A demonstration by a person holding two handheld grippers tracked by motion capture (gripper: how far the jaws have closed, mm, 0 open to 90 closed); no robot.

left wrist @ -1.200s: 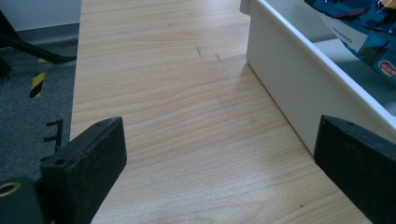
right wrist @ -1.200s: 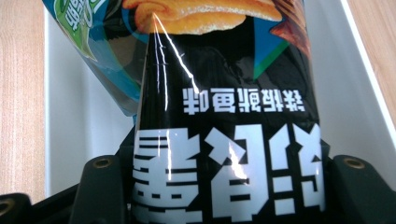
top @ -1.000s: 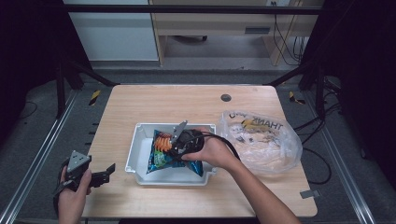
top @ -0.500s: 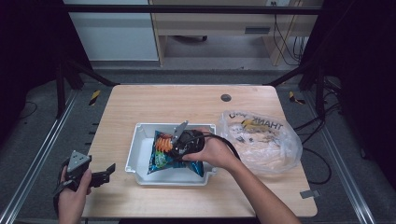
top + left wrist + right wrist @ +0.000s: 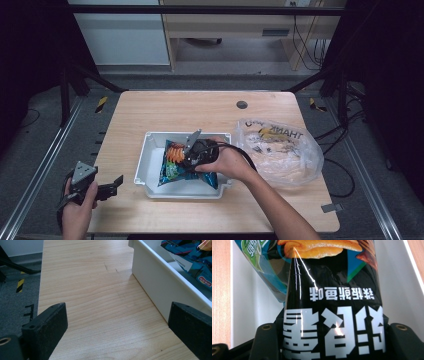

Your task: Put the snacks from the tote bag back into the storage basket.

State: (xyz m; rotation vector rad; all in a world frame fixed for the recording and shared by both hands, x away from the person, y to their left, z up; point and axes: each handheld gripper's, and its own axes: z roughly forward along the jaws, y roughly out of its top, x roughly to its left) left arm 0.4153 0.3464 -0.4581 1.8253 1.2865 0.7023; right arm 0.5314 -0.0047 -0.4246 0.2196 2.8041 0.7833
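Observation:
A white tray (image 5: 144, 167) sits in the middle of the wooden table (image 5: 175, 110). In it lies a blue and black snack bag (image 5: 172, 170) with orange chips printed on it. My right gripper (image 5: 187, 157) is over the tray, shut on that bag. In the right gripper view the bag (image 5: 332, 302) sits between the jaws of the right gripper (image 5: 333, 340), and a teal part of it shows at the top left. My left gripper (image 5: 117, 182) is low at the table's front left, open. Ahead of the left gripper (image 5: 117, 322) are bare wood and the tray's wall (image 5: 150, 282).
A clear plastic shopping bag (image 5: 280, 145) with printed lettering lies crumpled right of the tray. A small round hole (image 5: 242, 105) is in the table's far side. Dark frame posts and cables stand around the table, with grey floor beyond.

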